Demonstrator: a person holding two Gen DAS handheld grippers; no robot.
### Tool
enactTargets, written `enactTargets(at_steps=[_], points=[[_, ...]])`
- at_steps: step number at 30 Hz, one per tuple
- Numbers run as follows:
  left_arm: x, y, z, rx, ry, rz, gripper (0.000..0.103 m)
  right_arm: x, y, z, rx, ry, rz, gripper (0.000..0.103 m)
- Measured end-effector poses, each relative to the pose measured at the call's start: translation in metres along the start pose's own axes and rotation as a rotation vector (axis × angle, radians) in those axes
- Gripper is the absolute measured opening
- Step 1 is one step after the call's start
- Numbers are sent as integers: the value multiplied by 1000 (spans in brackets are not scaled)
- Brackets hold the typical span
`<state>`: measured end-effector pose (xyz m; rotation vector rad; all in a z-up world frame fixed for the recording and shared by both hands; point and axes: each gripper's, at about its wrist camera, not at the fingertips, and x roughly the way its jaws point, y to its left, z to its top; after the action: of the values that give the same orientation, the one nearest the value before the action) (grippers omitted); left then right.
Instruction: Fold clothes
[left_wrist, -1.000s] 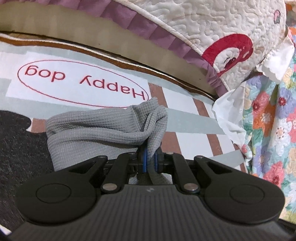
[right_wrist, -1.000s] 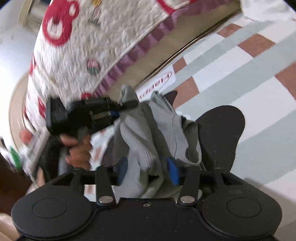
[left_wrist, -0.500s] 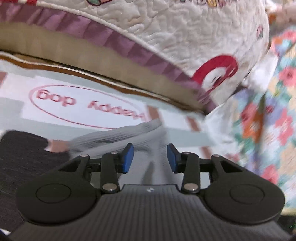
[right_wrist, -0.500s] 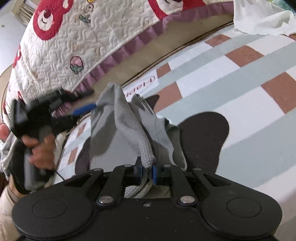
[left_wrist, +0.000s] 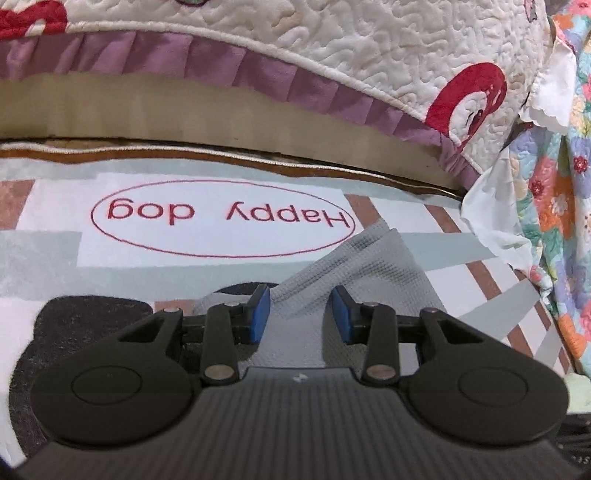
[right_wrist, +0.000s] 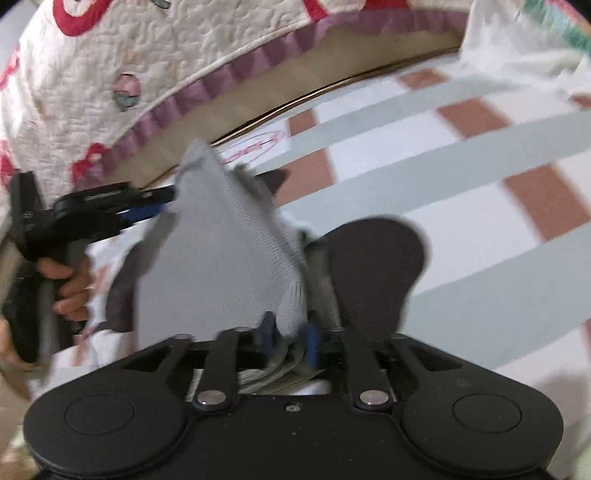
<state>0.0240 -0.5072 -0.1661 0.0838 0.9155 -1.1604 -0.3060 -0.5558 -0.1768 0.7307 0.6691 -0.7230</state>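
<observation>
A grey waffle-knit cloth (left_wrist: 373, 273) lies on the striped mat (left_wrist: 55, 254), one corner pointing toward the "Happy dog" label (left_wrist: 221, 218). My left gripper (left_wrist: 300, 315) is open just over this cloth, and its blue pads do not touch it. In the right wrist view the cloth (right_wrist: 221, 251) rises like a tent from my right gripper (right_wrist: 290, 334). Bunched folds fill the gap between the right gripper's pads while its jaws are opening. The left gripper (right_wrist: 159, 203) and the hand holding it (right_wrist: 70, 280) sit at the cloth's far left edge.
A quilted cover with red bears and a purple frill (left_wrist: 369, 55) overhangs the mat's far edge. Floral fabric (left_wrist: 561, 221) and a white cloth (left_wrist: 495, 221) crowd the right side. A dark dog-shaped patch (right_wrist: 373, 277) is printed on the mat beside the cloth.
My left gripper let go of the cloth's corner and opened; the cloth dropped flatter beneath it. My right gripper closed on a bunch of folds, then its pads widened a little.
</observation>
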Motion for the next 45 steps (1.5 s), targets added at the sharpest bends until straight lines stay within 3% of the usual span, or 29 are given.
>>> enactTargets(at_steps=[2, 6, 9, 10, 14, 17, 21, 25, 27, 30, 36, 41, 44, 45], points=[[-5, 3, 0, -27, -13, -7, 37, -6, 8, 3, -65, -38, -114, 32], [-20, 3, -2, -50, -61, -44, 37, -19, 41, 8, -274, -153, -226, 32], [-21, -5, -3, 8, -49, -87, 32, -21, 63, 12, -359, -195, -80, 31], [-19, -9, -4, 35, -33, -100, 27, -14, 71, 14, -387, -173, -64, 30], [-1, -18, -7, 119, 7, -98, 27, 32, 95, 25, -507, -50, -71, 29], [14, -19, -4, 139, 25, -78, 29, 54, 84, 32, -439, -17, -99, 27], [19, -20, -3, 195, 26, -58, 29, 57, 55, 35, -264, -43, -52, 23], [3, -9, -2, 166, -25, 81, 29, 57, 47, 35, -195, -39, -26, 20], [-9, 14, -1, 57, -31, 40, 29, 57, 39, 37, -138, -37, -8, 13], [-28, 44, -9, -94, -9, -41, 33, 60, 32, 35, -120, -44, 11, 11], [-30, 48, -24, -118, 161, -135, 46, 62, 37, 35, -162, -42, -6, 10], [-22, 46, -35, -141, 191, -155, 50, 57, 45, 33, -191, -46, -52, 10], [-16, 46, -38, -144, 226, -198, 50, 45, 41, 28, -227, -26, -107, 16], [-14, 46, -39, -143, 236, -205, 50, 40, 37, 25, -243, -14, -144, 40]])
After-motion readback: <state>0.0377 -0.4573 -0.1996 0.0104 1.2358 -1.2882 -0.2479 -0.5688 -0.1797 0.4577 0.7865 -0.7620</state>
